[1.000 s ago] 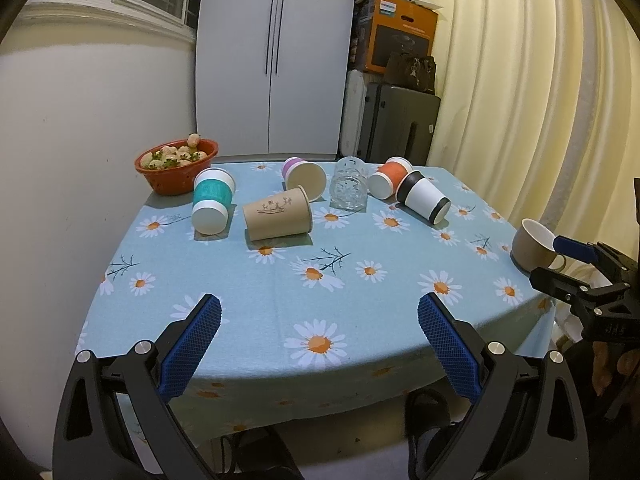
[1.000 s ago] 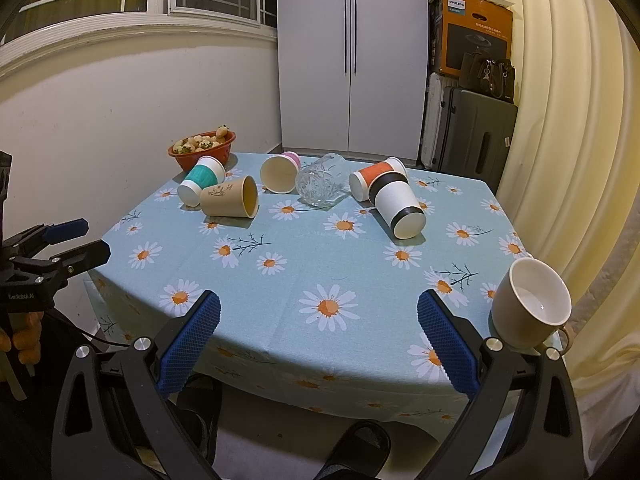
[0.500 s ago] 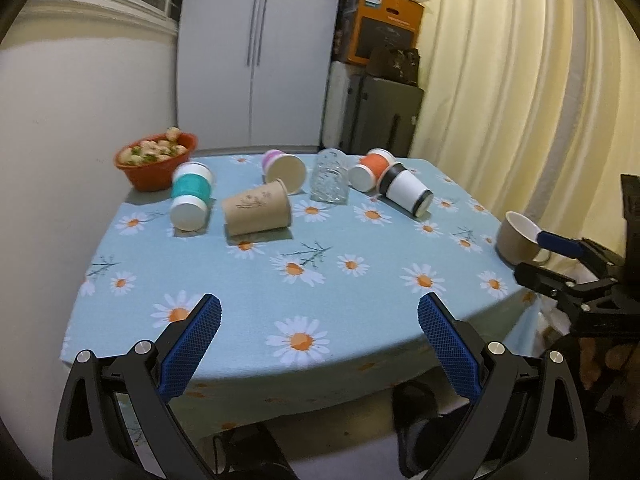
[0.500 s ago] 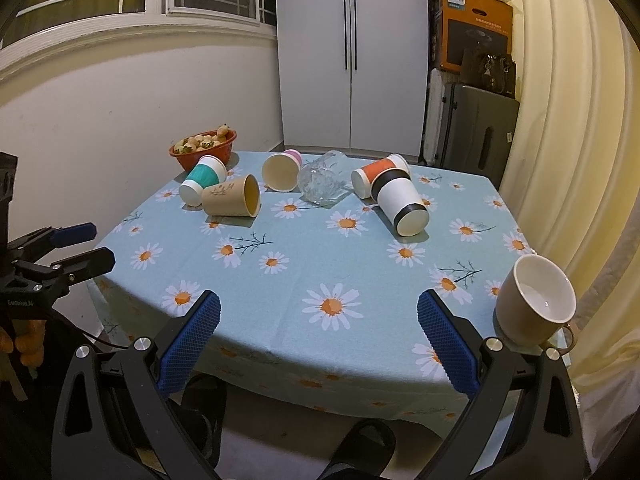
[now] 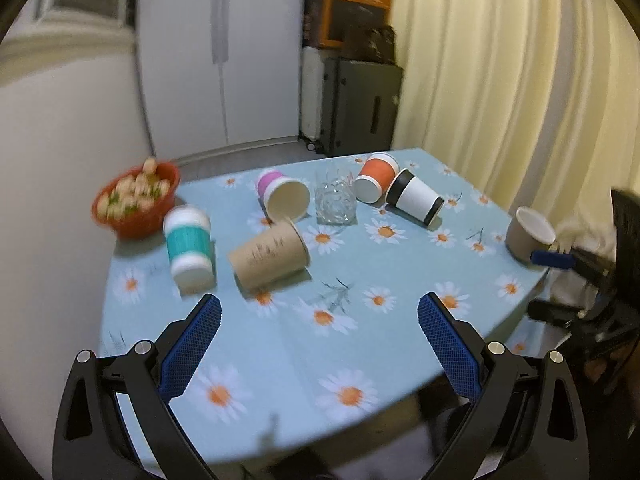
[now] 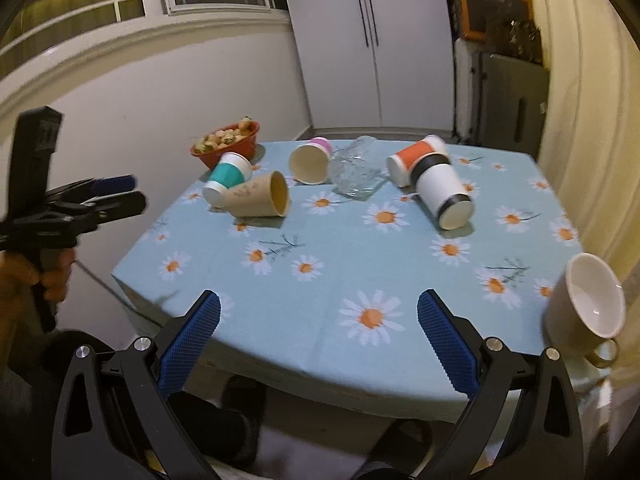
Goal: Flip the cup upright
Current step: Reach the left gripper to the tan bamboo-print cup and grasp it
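Note:
Several paper cups lie on their sides on the daisy tablecloth: a teal one (image 5: 188,249), a brown kraft one (image 5: 270,255), a pink one (image 5: 282,196), an orange one (image 5: 378,177) and a black-and-white one (image 5: 416,197). A clear glass (image 5: 334,203) lies among them. A beige mug (image 6: 588,302) lies tipped at the table's right edge. My left gripper (image 5: 319,328) is open and empty above the table's near part, closest to the kraft cup. My right gripper (image 6: 319,326) is open and empty over the table's near edge, left of the mug.
A red bowl of food (image 5: 136,200) sits at the table's far left corner by the wall. A white cabinet (image 6: 372,44), dark suitcases (image 5: 360,104) and a curtain (image 5: 520,80) stand behind and right of the table (image 6: 400,280).
My left gripper moved forward over the table and tilted down toward the kraft and teal cups. My right gripper rose and tilted a little. Both stay open.

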